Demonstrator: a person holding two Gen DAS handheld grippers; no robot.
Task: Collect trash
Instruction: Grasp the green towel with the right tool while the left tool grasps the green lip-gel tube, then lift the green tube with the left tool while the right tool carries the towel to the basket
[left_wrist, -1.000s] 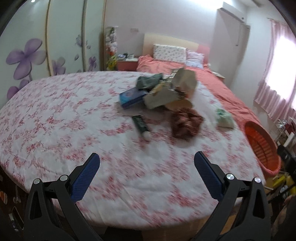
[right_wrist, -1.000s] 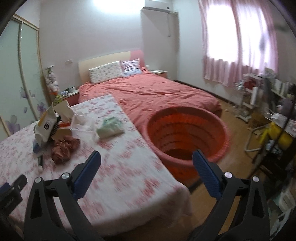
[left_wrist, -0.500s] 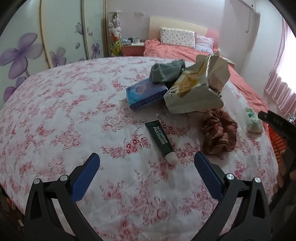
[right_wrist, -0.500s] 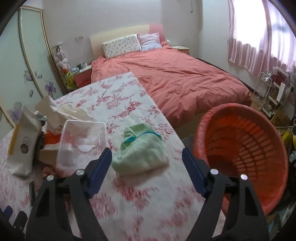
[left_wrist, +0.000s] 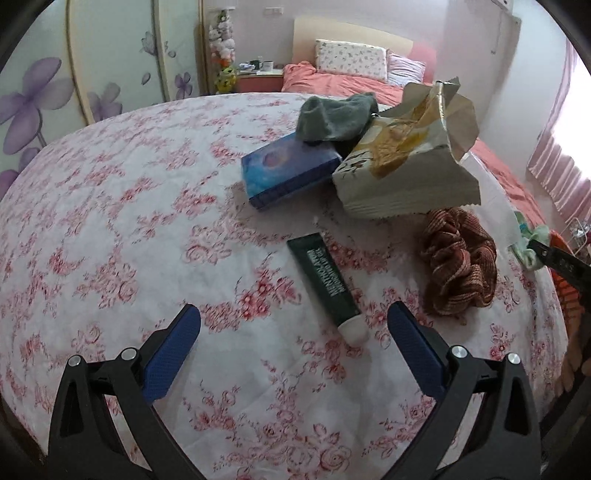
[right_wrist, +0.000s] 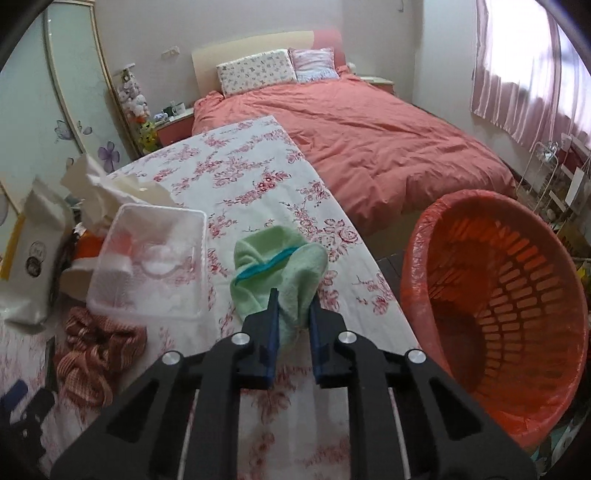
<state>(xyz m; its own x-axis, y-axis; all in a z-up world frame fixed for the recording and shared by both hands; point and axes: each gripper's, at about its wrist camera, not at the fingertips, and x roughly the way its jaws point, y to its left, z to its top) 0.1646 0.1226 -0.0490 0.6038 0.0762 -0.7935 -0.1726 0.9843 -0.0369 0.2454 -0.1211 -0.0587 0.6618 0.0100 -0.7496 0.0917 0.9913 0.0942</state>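
Since a second ago both claws have swung in over the floral-sheeted bed (left_wrist: 110, 229): the right claw (right_wrist: 293, 314) went from facing the orange basket (right_wrist: 495, 306) with jaws wide to sitting on the green cloth (right_wrist: 280, 266), and the left claw (left_wrist: 293, 325) has come closer to the clutter.

Right claw: jaws closing, near end of the cloth bunched between the pads, which look to be pressing on it. The cloth lies on the sheet near the bed's right edge, just beside a clear plastic tray (right_wrist: 151, 266). The basket stands off that edge, well apart, mouth tilted toward the camera.

Left claw: released, jaws wide, nothing between them. It hovers over the sheet with the dark green tube (left_wrist: 325, 284) just ahead, cap toward the right finger. Behind it: blue box (left_wrist: 290, 170), grey sock (left_wrist: 332, 118), torn snack bag (left_wrist: 406, 162), brown scrunchie (left_wrist: 458, 262).

Step in hand, my read: grasp of the first item, the green cloth.

Next: finish the clamp, lift clear of the sheet, carry right over the basket rim, release. The grip is on one end only, so the cloth will hang; lift high enough to clear the rim. The tube is likely the left claw's pick.
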